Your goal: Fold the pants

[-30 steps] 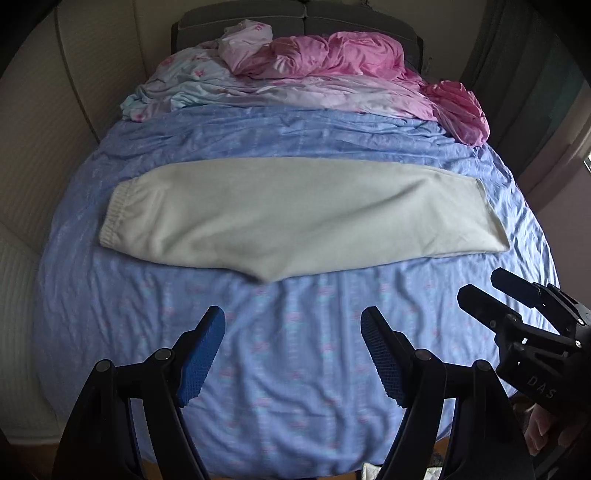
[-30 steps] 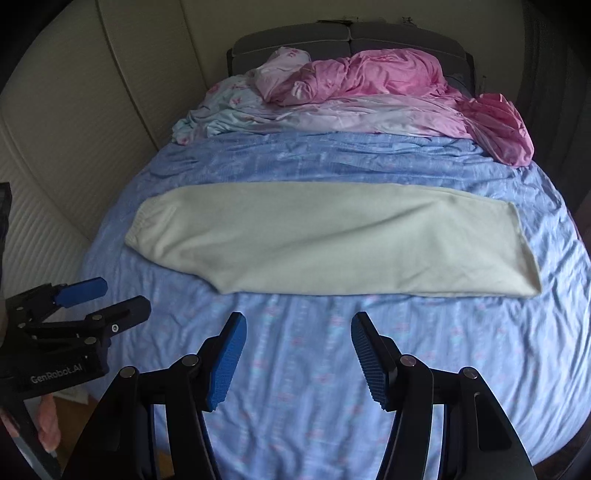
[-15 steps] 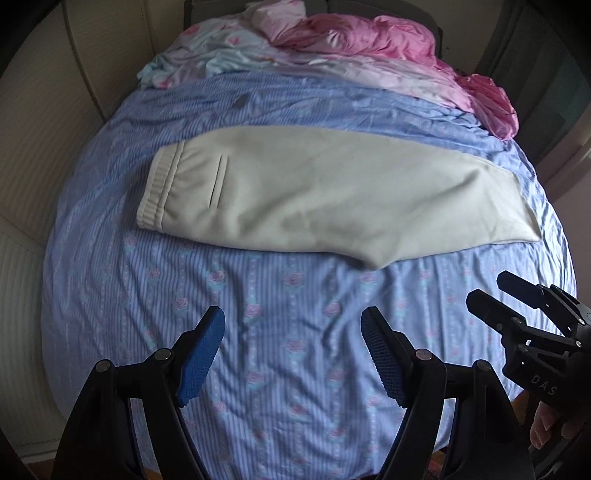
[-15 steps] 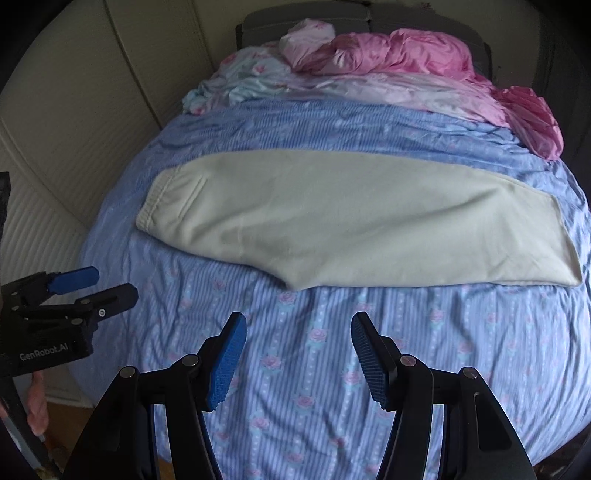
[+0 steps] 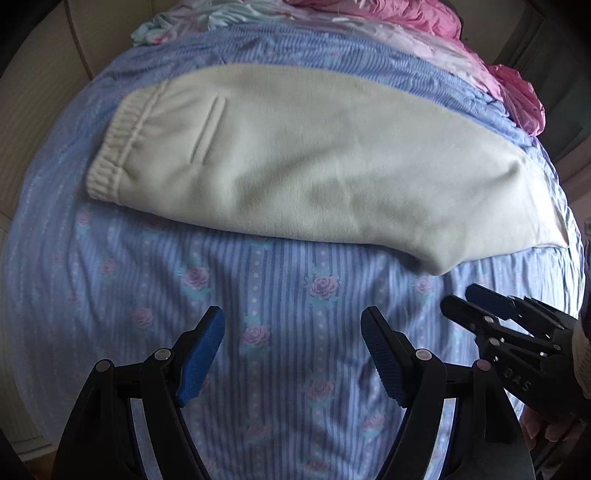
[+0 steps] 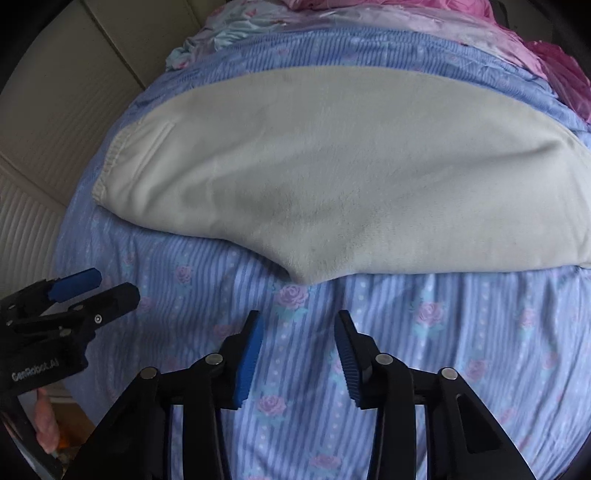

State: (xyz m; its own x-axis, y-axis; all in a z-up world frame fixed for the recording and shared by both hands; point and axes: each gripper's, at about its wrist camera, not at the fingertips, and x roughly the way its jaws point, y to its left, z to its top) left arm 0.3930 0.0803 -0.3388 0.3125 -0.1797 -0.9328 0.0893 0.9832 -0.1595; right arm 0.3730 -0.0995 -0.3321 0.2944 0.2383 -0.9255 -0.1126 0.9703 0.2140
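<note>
So the cream pants [image 5: 314, 158] are laid out flat across the bed [image 5: 258, 332], already doubled over leg on leg, with the ribbed waistband [image 5: 110, 155] at the left end and the cuffs [image 5: 543, 206] way over at the right end, close to the bed's right side. There's a slim pocket slit [image 5: 208, 129] just right of the waistband, and the crotch corner [image 6: 310, 271] pokes out toward the near side as a rounded point. Both grippers hang over the bare blue striped rose-print sheet [image 6: 424, 350] on the near side of the pants, neither one touching the fabric. The left gripper [image 5: 291, 354] sits low and level, pointing across the bed toward the far side, its blue-padded fingers [image 5: 201, 356] spread wide apart with nothing between them. The right gripper [image 6: 299, 358] is just to its right, aimed pretty much straight at that crotch corner and close to it, fingers [image 6: 249, 360] parted at a narrower gap than the left ones, also holding nothing. From the right-hand camera you can see the left gripper [image 6: 79, 295] off at the left by the near left edge of the bed, tilted up a bit, with a bit of the person's hand [image 6: 46, 424] under it. At the far end of the bed there's a heap of pink bedding [image 5: 424, 18] and some pale blue floral fabric [image 5: 177, 22] bunched up against the headboard side, well apart from the pants.
</note>
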